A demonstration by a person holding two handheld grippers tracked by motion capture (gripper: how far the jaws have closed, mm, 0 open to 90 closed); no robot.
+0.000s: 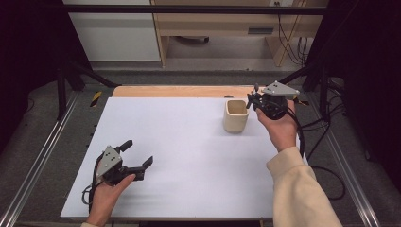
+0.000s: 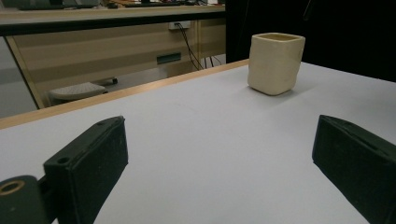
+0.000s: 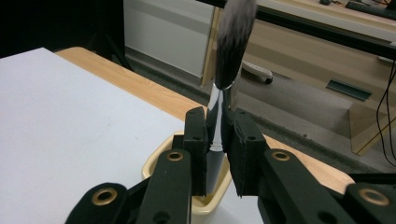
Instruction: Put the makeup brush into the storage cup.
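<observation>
Above the cream cup, brush upright, bristles up, clamped in right tool.

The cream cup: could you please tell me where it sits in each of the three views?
High view: the cream cup stands right of centre on the white table, beside the right gripper.
Left gripper view: upper right, far across the table.
Right gripper view: bottom centre, below the jaws.
Shared landmark: the table's wooden far edge.

cup on table, brush above cup
</observation>
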